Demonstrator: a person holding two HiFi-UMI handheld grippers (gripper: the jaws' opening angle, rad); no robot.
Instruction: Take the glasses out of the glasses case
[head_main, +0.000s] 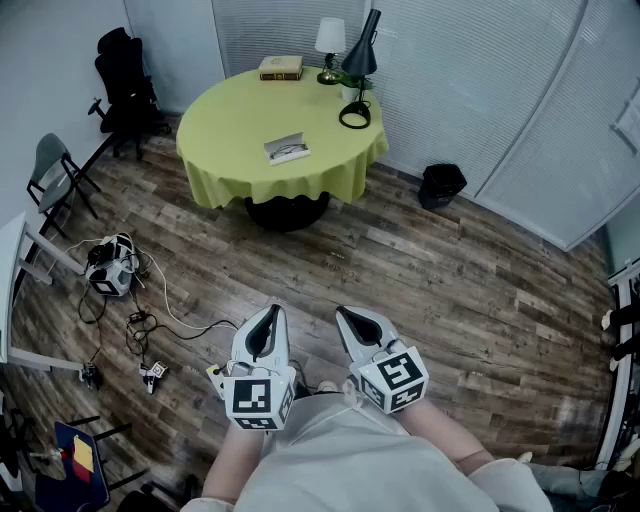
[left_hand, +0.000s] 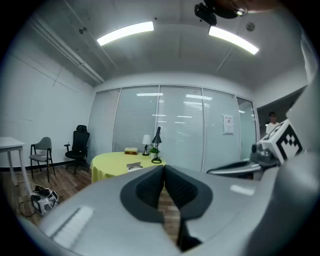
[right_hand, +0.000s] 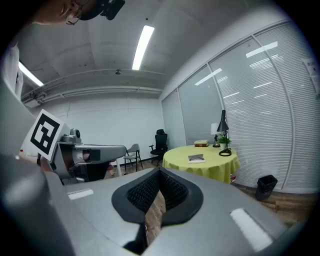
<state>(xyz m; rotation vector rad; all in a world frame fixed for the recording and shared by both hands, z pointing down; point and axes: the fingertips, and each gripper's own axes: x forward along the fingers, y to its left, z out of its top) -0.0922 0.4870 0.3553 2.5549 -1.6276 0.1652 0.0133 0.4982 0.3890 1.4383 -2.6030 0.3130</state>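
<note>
1. Hovering over the wooden floor (head_main: 450, 290), near: left gripper (head_main: 271, 312) and right gripper (head_main: 343, 314), jaws of both clenched, empty.
2. Glasses case (head_main: 287, 149) lies far off on the yellow bench (head_main: 225, 125).

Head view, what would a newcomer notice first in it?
The round table in its bright yellow cloth stands out at top centre, the glasses case lying near its front edge. At the bottom, the left gripper and right gripper are shut and empty, far from it.
</note>
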